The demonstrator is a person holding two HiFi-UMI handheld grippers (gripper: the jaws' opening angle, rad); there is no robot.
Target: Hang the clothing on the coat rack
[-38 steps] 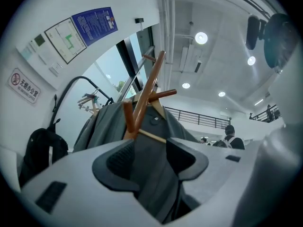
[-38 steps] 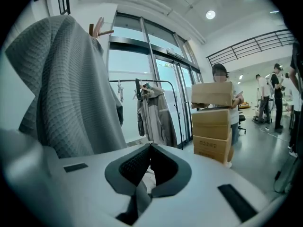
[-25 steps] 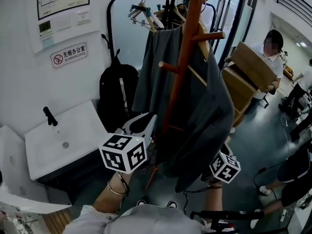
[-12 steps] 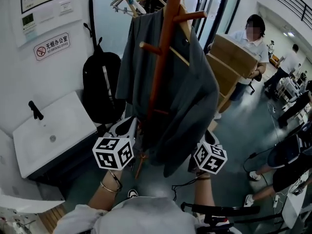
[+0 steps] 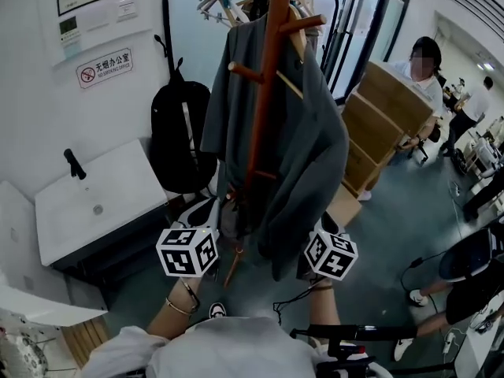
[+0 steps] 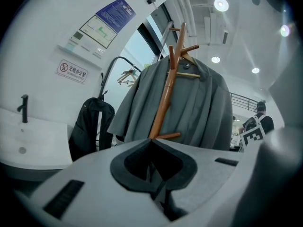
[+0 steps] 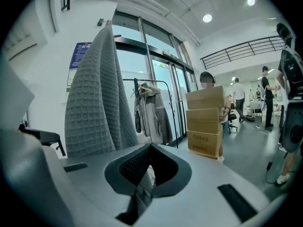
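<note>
On the coat rack (image 5: 260,116), 1 grey jacket (image 5: 315,156) hung.
Near the rack's lower pole, the left gripper (image 6: 150,141) and right gripper (image 7: 150,146) each had both jaws pressed together, empty.

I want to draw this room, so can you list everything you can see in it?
Orange-brown wooden coat rack: one, centre.
Grey waffle-knit jacket: one, hanging on the rack.
Black backpack: one, by the white wall, left of the rack.
White sink with black tap: one, lower left.
Black metal clothes rail: one, behind the rack, with hangers.
Red-and-white no-smoking sign: one, wall, upper left.
Brown cardboard boxes: a stack, right, carried by a person.
Other people: at least two, far right.
Left gripper, right gripper: two, grey, low centre, both shut and empty.
</note>
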